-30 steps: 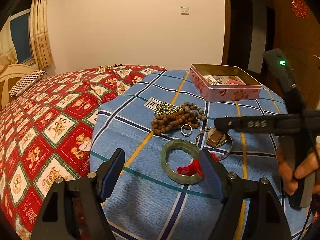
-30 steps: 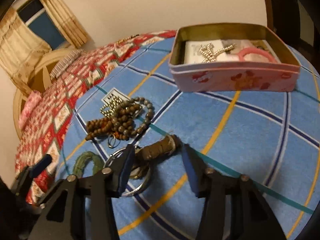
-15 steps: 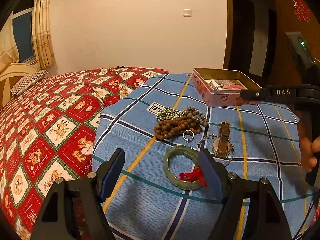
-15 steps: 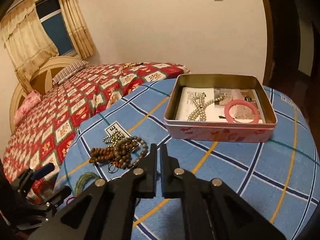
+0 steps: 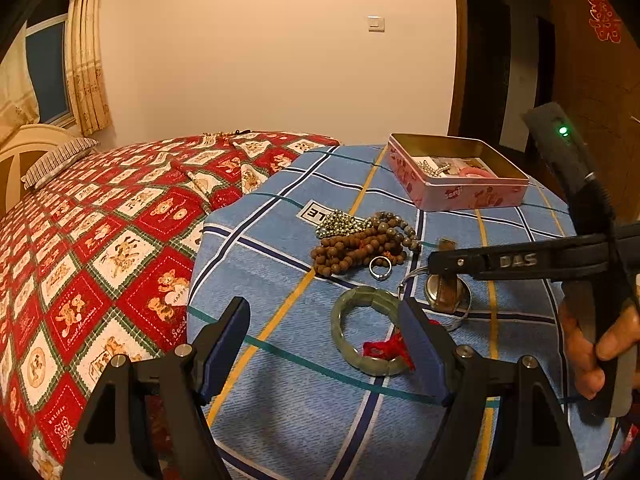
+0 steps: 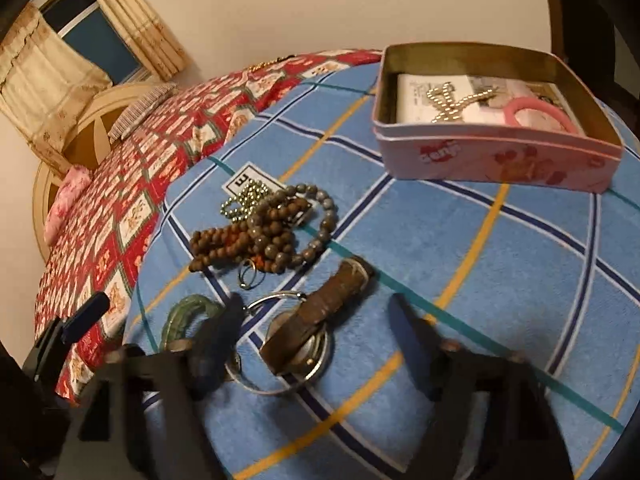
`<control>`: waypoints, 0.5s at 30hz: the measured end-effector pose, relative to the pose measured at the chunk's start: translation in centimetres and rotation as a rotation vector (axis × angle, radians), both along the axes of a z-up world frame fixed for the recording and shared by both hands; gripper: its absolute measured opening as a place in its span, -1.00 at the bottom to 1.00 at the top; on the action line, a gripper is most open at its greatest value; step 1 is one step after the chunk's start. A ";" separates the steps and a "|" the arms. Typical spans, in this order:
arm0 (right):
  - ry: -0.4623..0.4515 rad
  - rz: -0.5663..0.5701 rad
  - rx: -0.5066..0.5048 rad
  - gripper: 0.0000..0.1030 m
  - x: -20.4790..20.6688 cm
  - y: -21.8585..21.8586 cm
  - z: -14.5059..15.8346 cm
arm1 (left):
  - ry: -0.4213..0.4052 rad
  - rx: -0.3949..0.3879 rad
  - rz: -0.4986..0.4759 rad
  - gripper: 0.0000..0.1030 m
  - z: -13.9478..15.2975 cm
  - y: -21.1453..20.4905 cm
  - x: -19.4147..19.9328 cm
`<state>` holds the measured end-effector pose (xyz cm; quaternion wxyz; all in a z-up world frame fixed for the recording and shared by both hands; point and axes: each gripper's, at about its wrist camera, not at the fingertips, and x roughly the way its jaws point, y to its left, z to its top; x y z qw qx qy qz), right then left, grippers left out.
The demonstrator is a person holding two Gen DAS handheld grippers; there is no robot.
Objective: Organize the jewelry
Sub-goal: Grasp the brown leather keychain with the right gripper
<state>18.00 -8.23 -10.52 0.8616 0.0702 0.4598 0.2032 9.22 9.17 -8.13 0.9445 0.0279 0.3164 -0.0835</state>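
Sorting partly done: pink rectangular tin (image 6: 496, 160) holds pink bangle (image 6: 536, 114); brown-strap watch (image 6: 316, 320), green jade bracelet (image 5: 366, 328) remain; both grippers (image 6: 316, 340) (image 5: 324, 344) spread, empty.

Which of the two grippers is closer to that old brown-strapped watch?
Right. The right gripper is open with the watch between its fingers; the left gripper sits open beside it, around the green bangle.

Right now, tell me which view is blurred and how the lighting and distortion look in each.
Left wrist view: sharp, warm dim indoor light, fisheye bending the blue plaid blanket; the green bangle is crisp. Right wrist view: motion blur smears the right gripper fingers and the watch, the pink tin softer, with stronger edge curvature.
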 end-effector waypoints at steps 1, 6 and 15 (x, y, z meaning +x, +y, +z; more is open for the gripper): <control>-0.008 -0.003 -0.030 -0.27 0.2 0.1 -0.1 | 0.002 0.000 0.001 0.48 0.0 0.0 0.1; 0.034 0.025 0.034 -0.63 0.8 -0.6 0.1 | -0.003 0.005 0.003 0.48 0.0 0.0 0.1; -0.217 -0.054 -0.067 -0.63 -0.3 -3.7 5.1 | 0.003 -0.021 -0.010 0.48 0.0 -0.4 0.4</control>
